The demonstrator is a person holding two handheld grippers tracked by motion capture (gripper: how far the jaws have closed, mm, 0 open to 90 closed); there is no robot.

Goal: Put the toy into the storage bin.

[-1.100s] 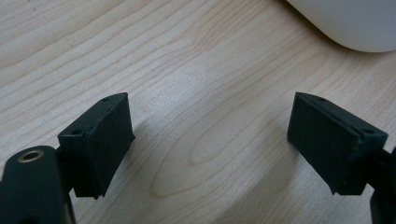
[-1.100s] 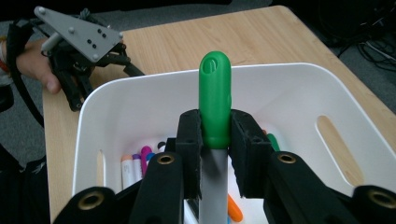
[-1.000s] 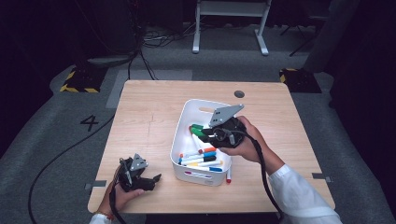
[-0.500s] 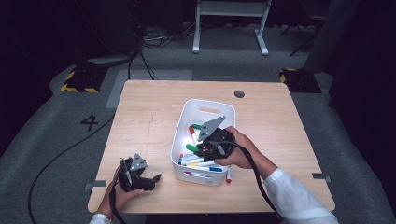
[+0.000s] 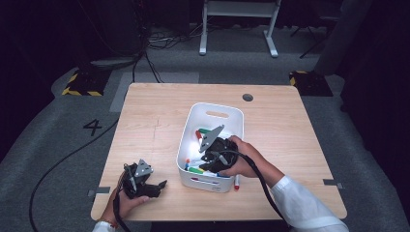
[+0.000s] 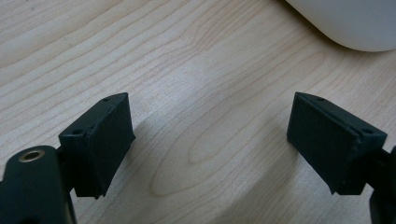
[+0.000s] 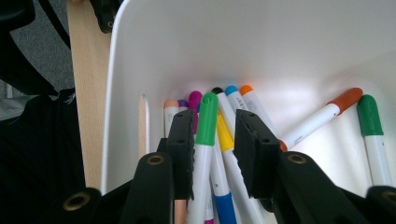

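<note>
A white bin (image 5: pixel 216 114) stands in the middle of the wooden table (image 5: pixel 154 111) and holds several coloured markers (image 5: pixel 196 169). My right gripper (image 5: pixel 203 162) is lowered into the bin's near end. In the right gripper view a green-capped marker (image 7: pixel 205 121) stands between the jaws of the right gripper (image 7: pixel 214 135). The jaws have just been opening, and a gap shows beside the marker. It rests on the other markers against the bin wall (image 7: pixel 280 46). My left gripper (image 5: pixel 155 186) rests open on the table at the front left; in its own view the left gripper (image 6: pixel 210 140) has bare wood between its jaws.
One marker (image 5: pixel 236 182) lies on the table just right of the bin's near corner. The bin's rounded corner (image 6: pixel 345 23) shows ahead of the left gripper. A round grommet hole (image 5: pixel 247 97) sits at the table's far edge.
The right gripper came down from above the bin into its near end with the green marker, and its jaws have parted a little. The left gripper stayed put.
</note>
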